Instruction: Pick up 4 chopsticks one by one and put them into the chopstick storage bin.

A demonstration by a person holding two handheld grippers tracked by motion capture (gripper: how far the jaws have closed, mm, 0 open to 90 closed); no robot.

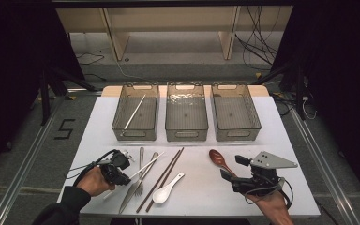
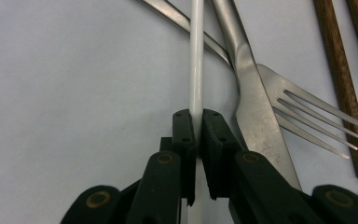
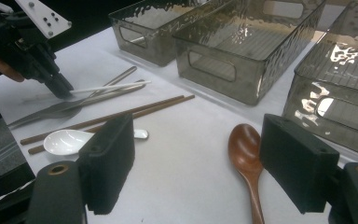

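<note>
My left gripper (image 1: 121,176) (image 2: 196,123) is shut on a white chopstick (image 1: 146,164) (image 2: 196,56) that lies slanted across a steel knife (image 2: 256,116) and fork (image 2: 307,107). A matching white chopstick (image 1: 134,112) lies in the left bin (image 1: 136,133). At the front right my right gripper (image 1: 233,168) (image 3: 198,144) is open, its jaws on either side of a brown wooden spoon (image 1: 217,158) (image 3: 243,142) lying flat on the table. The right gripper view also has the left gripper (image 3: 61,88) holding the chopstick (image 3: 112,87) low over the table.
Three smoky plastic bins stand in a row at the back; the middle bin (image 1: 186,133) and right bin (image 1: 236,132) hold nothing. A pair of brown chopsticks (image 1: 164,177) (image 3: 121,116) and a white ceramic spoon (image 1: 166,190) (image 3: 67,140) lie between the grippers.
</note>
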